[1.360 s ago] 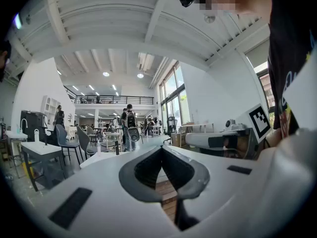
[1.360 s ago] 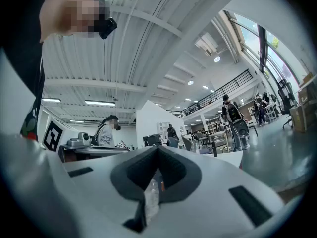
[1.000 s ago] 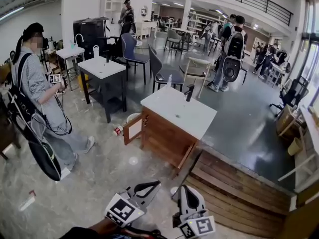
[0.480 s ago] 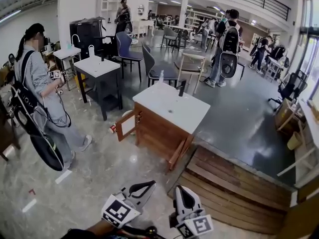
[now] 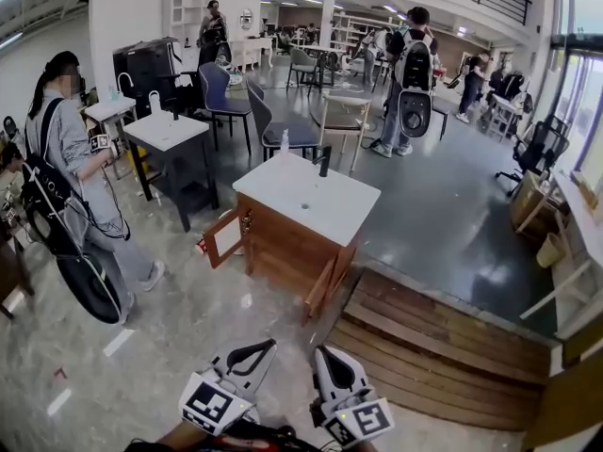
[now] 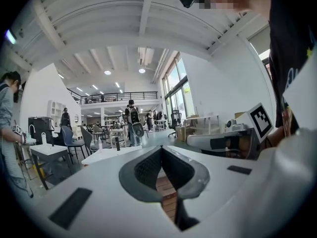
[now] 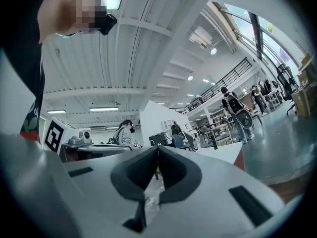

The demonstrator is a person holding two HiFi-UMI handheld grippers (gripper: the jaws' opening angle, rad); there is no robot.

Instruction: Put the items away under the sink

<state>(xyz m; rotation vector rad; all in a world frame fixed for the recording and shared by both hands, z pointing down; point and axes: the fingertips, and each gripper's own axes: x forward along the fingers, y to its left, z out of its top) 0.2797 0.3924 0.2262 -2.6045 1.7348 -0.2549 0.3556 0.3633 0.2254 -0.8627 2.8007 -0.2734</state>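
Wooden sink cabinet (image 5: 287, 252) with a white top (image 5: 311, 205) stands mid-room on the pale stone floor (image 5: 179, 323), its door (image 5: 226, 236) ajar, a bottle (image 5: 284, 143) beside the tap (image 5: 324, 162); left gripper (image 5: 267, 346) and right gripper (image 5: 320, 352) hover nearby, jaws closed, empty.

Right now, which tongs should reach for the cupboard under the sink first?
Left, probably. Both tongs are shut, empty and far off, but the left tongs sit more in front of the sink cabinet's open side, while the right tongs face its corner.
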